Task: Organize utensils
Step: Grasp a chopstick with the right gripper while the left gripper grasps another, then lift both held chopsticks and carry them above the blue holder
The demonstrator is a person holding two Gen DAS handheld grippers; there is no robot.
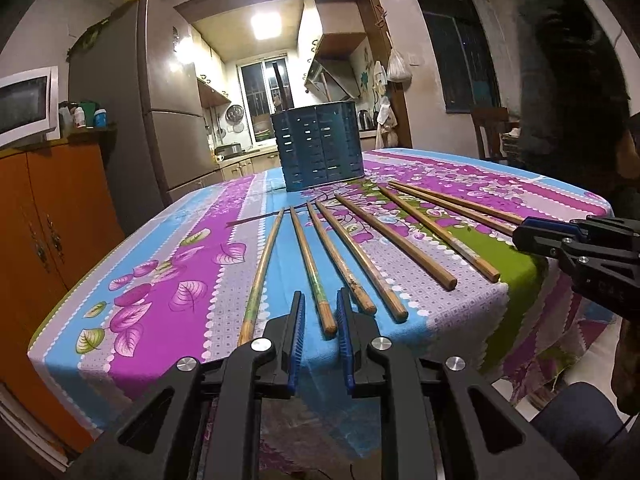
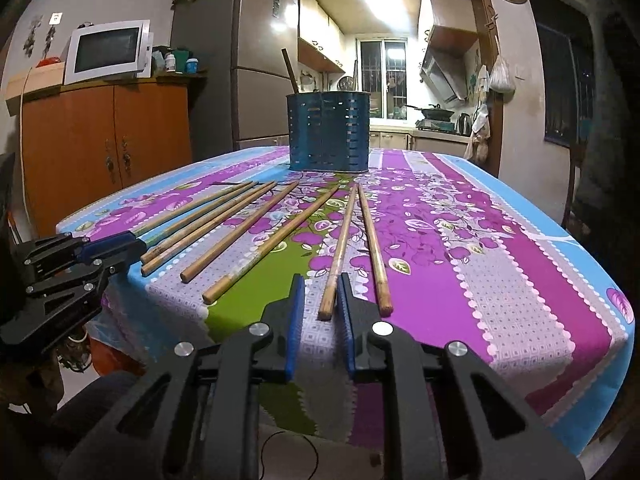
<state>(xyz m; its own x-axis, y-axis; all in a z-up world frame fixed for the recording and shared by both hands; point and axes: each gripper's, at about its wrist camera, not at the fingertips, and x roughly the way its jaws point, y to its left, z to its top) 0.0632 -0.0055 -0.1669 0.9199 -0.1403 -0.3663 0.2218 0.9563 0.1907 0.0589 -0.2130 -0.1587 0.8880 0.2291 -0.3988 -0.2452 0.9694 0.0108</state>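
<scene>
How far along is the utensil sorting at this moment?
Barely started. One dark utensil already stands in the blue holder. Nothing is in hand: the left gripper and right gripper are both open, each at a chopstick end. Seven chopsticks are left on the tablecloth.

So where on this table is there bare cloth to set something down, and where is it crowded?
Free: the wide stretch of tablecloth right of the rightmost chopstick, out to the table's right edge, and the leaf-patterned strip left of the leftmost chopstick. Crowded: the middle, where chopsticks fan out from the blue holder toward both open tongs, left and right.
</scene>
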